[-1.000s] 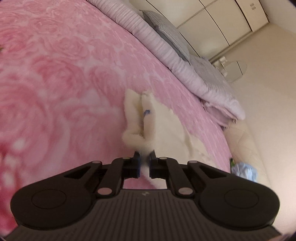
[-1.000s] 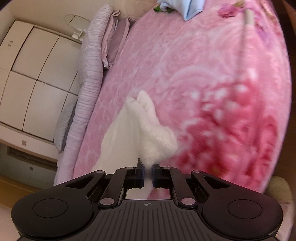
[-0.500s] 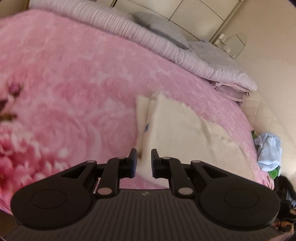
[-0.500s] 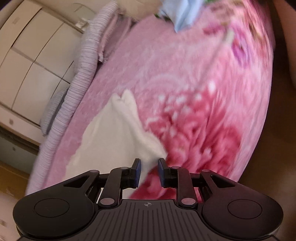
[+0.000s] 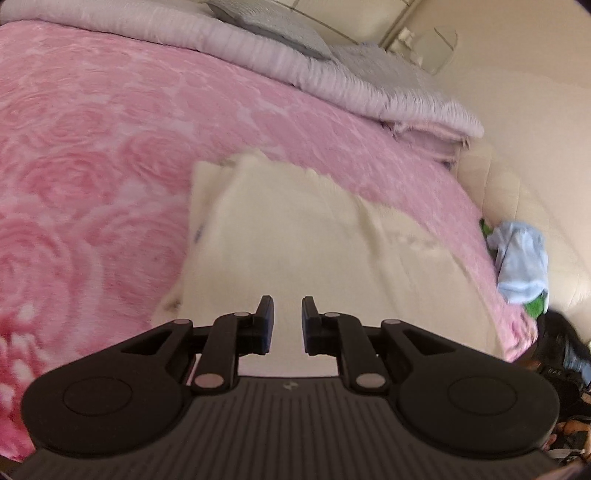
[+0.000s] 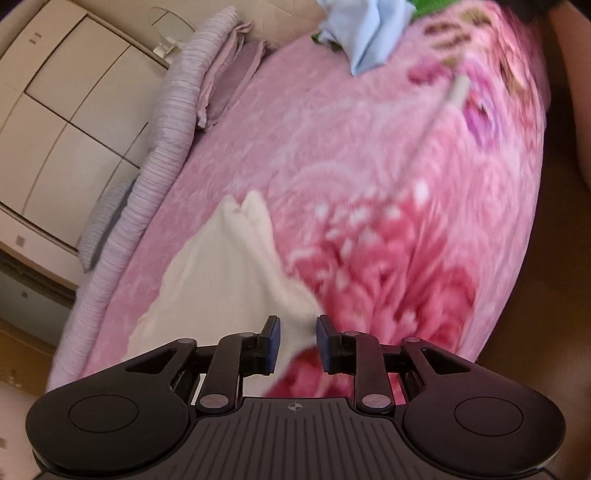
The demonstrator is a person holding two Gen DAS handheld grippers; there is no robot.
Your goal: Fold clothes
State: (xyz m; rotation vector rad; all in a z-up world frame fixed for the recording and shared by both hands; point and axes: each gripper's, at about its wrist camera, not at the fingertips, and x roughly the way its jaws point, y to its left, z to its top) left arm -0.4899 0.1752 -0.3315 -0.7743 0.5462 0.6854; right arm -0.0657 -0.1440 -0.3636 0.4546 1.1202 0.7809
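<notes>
A cream fleecy garment (image 5: 295, 229) lies flat and folded on the pink rose blanket (image 5: 92, 147). My left gripper (image 5: 287, 301) hovers over the garment's near edge, its jaws a little apart and nothing pinched between them. In the right wrist view the same garment (image 6: 221, 266) runs away from me as a long strip. My right gripper (image 6: 298, 319) is at its near corner, and its jaws are opening. The corner shows in the gap between them, but the pads do not press on it.
A light blue garment (image 5: 521, 258) lies crumpled at the bed's edge over something green, also in the right wrist view (image 6: 369, 22). A rolled lilac quilt (image 6: 173, 110) and pillows line the bed's far side, before cream wardrobe doors (image 6: 55, 92).
Both grippers were shut on the cream garment's corners and have let go. The garment has dropped flat onto the blanket, and the left gripper has drawn back and rolled.
</notes>
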